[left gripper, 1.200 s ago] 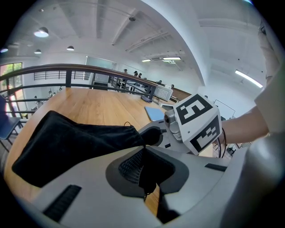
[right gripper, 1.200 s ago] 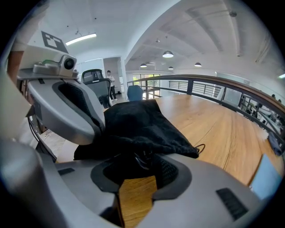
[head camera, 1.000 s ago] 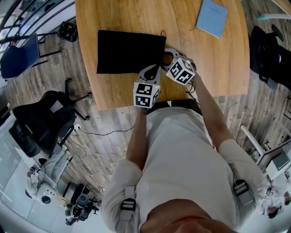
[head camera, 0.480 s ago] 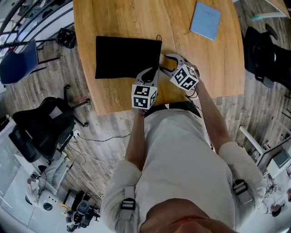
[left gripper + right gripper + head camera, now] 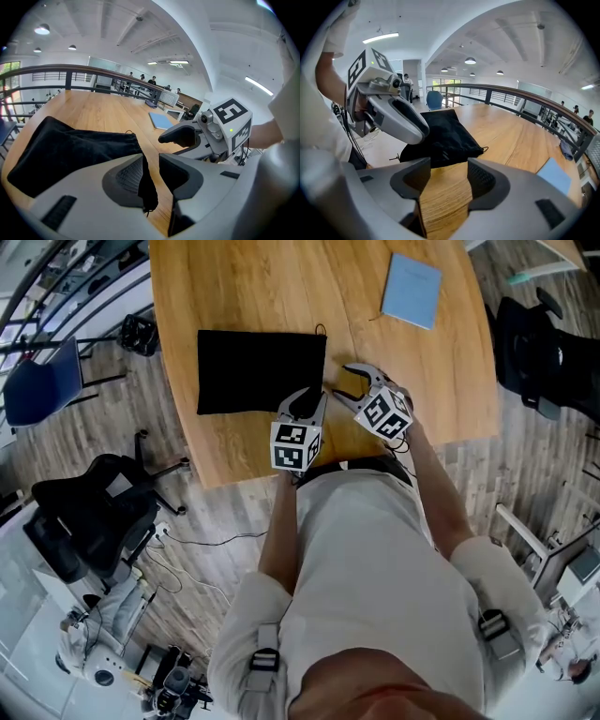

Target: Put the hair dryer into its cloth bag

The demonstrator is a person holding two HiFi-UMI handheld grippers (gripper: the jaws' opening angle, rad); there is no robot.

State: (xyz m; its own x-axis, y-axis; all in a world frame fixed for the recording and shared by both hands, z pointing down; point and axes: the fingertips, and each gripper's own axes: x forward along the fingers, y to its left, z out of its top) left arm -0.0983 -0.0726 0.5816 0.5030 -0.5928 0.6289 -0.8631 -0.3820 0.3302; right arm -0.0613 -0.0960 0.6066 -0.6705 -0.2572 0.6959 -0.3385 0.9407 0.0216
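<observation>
A pale wooden table point(image 5: 244, 296) fills the top of the head view above a plank floor point(image 5: 216, 512), and the frame cuts off its far edge. On it we see the black cloth bag point(image 5: 258, 367) lying fairly flat, and we place everything else by it. The left gripper point(image 5: 307, 401) sits at the bag's near right corner. In the left gripper view its jaws stand narrow, pinching a fold of that corner. The right gripper point(image 5: 350, 382) is just to the right of the bag and apart from it, its jaws spread wide with only bare tabletop between them. A blue notebook point(image 5: 411, 291) lies well beyond the bag's far right corner. We cannot make out the hair dryer in any view, and we cannot tell whether the bag hides it.
</observation>
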